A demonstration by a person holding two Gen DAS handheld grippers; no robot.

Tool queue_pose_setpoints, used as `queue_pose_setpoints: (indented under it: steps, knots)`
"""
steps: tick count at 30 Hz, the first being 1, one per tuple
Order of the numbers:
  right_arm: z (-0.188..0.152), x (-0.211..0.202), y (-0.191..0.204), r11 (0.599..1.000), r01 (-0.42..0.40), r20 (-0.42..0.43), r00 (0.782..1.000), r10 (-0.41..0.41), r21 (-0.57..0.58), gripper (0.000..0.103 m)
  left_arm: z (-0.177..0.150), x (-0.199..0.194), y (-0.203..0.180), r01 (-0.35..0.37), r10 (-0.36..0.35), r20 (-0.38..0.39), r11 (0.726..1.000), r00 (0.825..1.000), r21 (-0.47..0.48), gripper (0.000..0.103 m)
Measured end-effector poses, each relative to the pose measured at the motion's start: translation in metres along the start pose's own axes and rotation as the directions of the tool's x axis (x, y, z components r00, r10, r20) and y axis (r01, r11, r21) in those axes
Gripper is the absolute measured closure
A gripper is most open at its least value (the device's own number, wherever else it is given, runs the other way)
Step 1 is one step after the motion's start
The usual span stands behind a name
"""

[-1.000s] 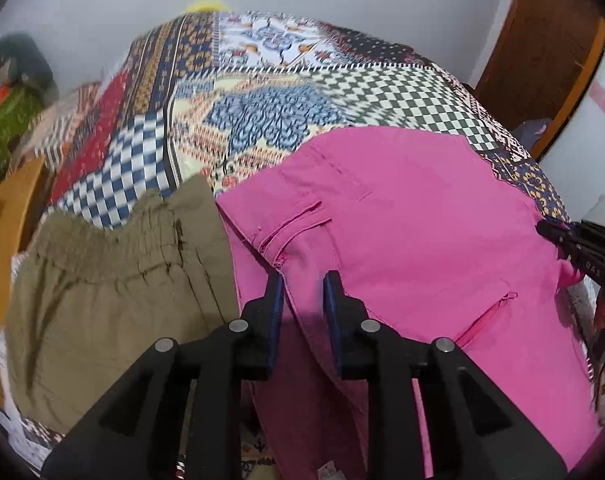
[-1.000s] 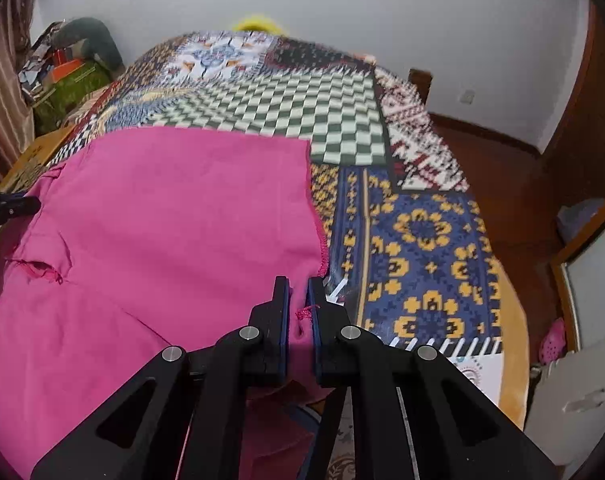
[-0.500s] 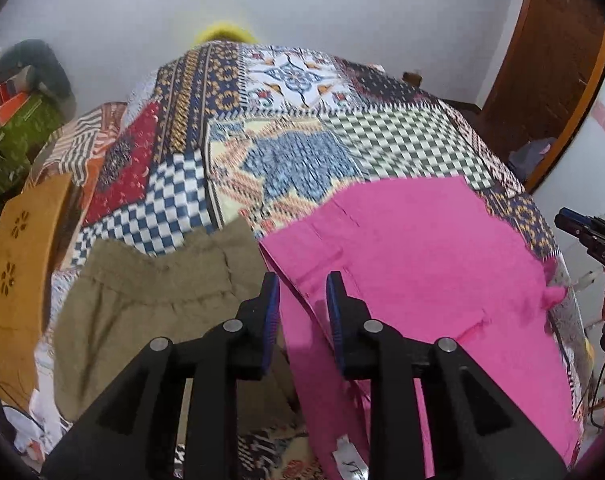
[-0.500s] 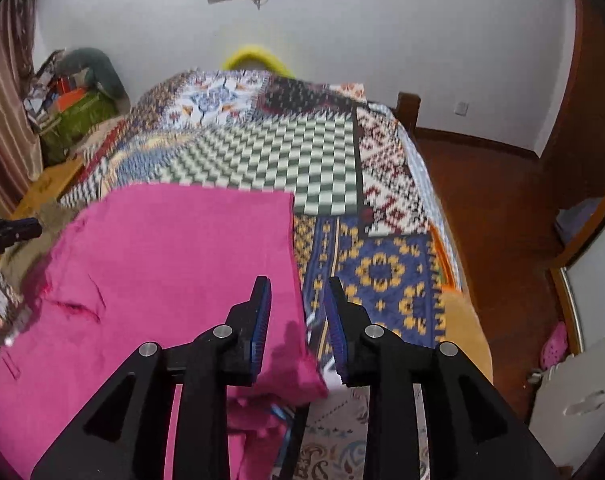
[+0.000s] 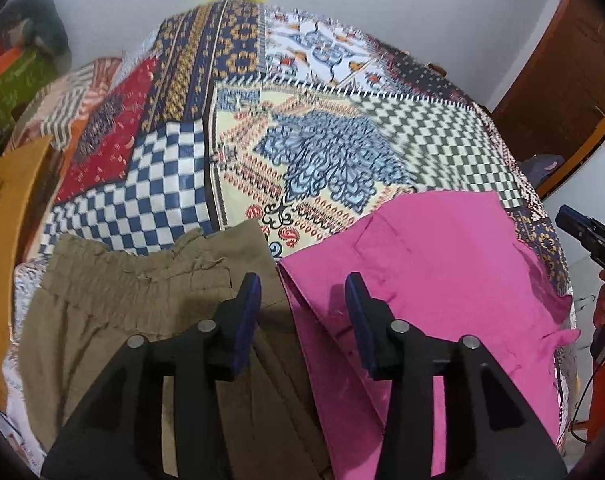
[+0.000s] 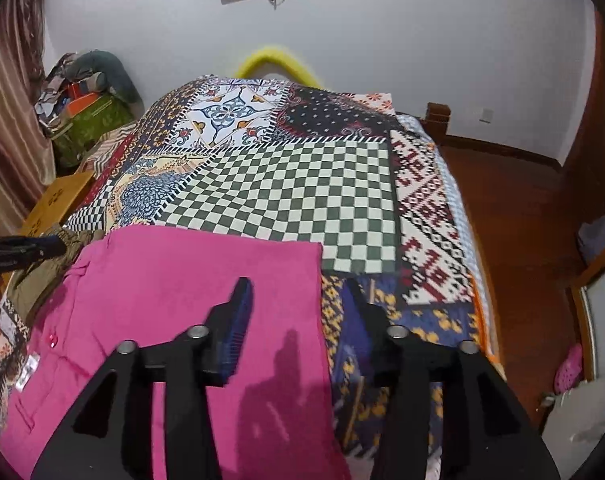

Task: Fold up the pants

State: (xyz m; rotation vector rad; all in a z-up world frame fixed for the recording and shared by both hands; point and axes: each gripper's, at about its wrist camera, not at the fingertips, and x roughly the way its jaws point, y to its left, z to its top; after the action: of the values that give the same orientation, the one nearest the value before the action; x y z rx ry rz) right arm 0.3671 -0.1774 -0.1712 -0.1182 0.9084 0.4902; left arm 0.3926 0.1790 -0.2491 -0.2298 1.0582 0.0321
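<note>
Pink pants (image 5: 442,280) lie folded flat on the patchwork bedspread (image 5: 322,140), near its front edge; they also show in the right wrist view (image 6: 182,300). My left gripper (image 5: 302,284) is open and empty, raised above the pants' left edge, between them and the olive pants (image 5: 142,312). My right gripper (image 6: 298,288) is open and empty, raised above the pink pants' right edge. The right gripper's tip shows at the right of the left wrist view (image 5: 582,228).
Olive pants lie folded left of the pink ones. A wooden board (image 5: 2,220) and a pile of bags (image 6: 90,108) stand left of the bed. The wooden floor (image 6: 522,240) and a door (image 5: 574,60) are on the right.
The right gripper let go of the pink pants' edge and opened. Both grippers opened wide and pulled back and up. The pink pants now lie flat.
</note>
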Motion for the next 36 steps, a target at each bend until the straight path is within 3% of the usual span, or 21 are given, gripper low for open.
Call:
queue_pose_setpoints:
  steps: [11,23,28,33,36]
  knots:
    - [0.011,0.055,0.005,0.994,0.02,-0.086,0.996,-0.029,-0.106,0.059,0.002,0.042,-0.008,0.014,-0.012,-0.06,0.999,0.998,0.03,0.058]
    - [0.012,0.098,-0.01,0.998,-0.019,-0.143,0.99,0.01,-0.06,0.059,0.009,0.053,-0.014,0.016,-0.011,-0.059,0.997,0.998,0.075,0.057]
    - [0.014,0.109,-0.001,0.992,0.012,-0.126,0.992,-0.028,-0.123,0.059,0.01,0.055,-0.017,0.019,-0.014,-0.06,0.996,0.998,0.087,0.065]
    - [0.018,0.115,0.004,0.991,-0.016,-0.124,0.992,0.0,-0.131,0.089,0.009,0.053,-0.02,-0.001,0.005,-0.037,0.995,0.999,0.103,0.08]
    - [0.017,0.114,0.009,0.989,-0.012,-0.109,0.994,-0.004,-0.146,0.095,0.008,0.051,-0.022,-0.012,0.015,-0.024,0.993,1.0,0.116,0.088]
